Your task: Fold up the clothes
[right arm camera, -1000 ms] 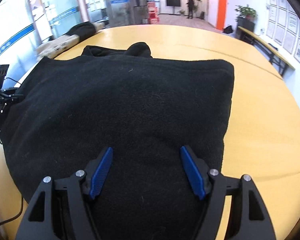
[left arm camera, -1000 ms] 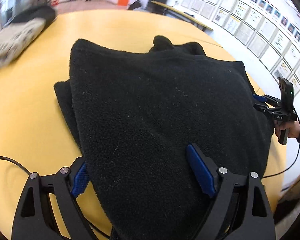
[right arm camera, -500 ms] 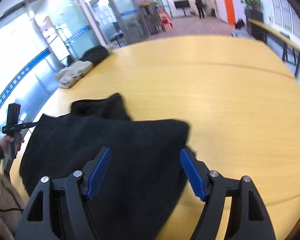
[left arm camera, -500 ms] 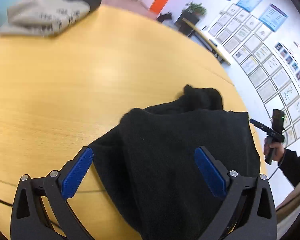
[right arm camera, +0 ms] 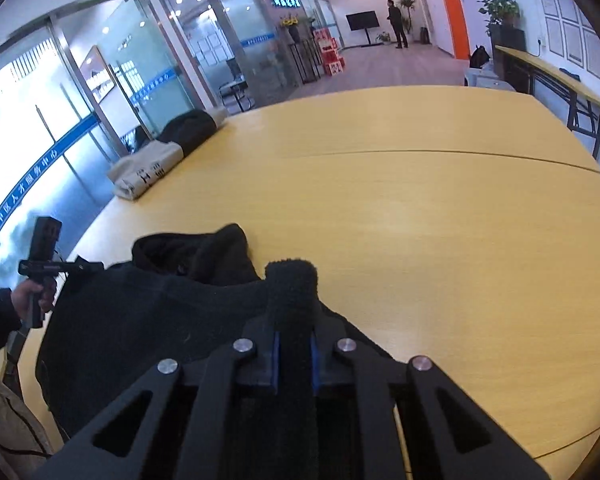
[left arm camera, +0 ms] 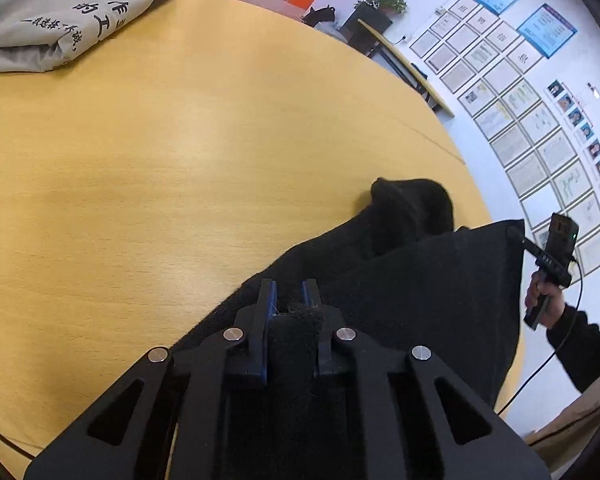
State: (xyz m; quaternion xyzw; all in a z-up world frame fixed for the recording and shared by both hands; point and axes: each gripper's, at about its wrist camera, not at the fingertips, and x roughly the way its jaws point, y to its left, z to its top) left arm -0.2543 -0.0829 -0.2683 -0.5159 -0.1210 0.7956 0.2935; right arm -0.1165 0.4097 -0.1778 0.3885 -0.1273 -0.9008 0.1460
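Both tongs, left (left arm camera: 289, 295) and right (right arm camera: 294, 339), clamp black fleece (left arm camera: 420, 292) edges; table (right arm camera: 440, 220) beyond lies bare

1. The black fleece garment (left arm camera: 420, 292) is soft and fuzzy. It fills the lower right of the left wrist view.
2. It lies bunched on the yellow table, with a lumpy bit sticking up at its far end.
3. In the right wrist view the black fleece garment (right arm camera: 160, 312) sits low and left, and one pinched fold stands up in the middle.
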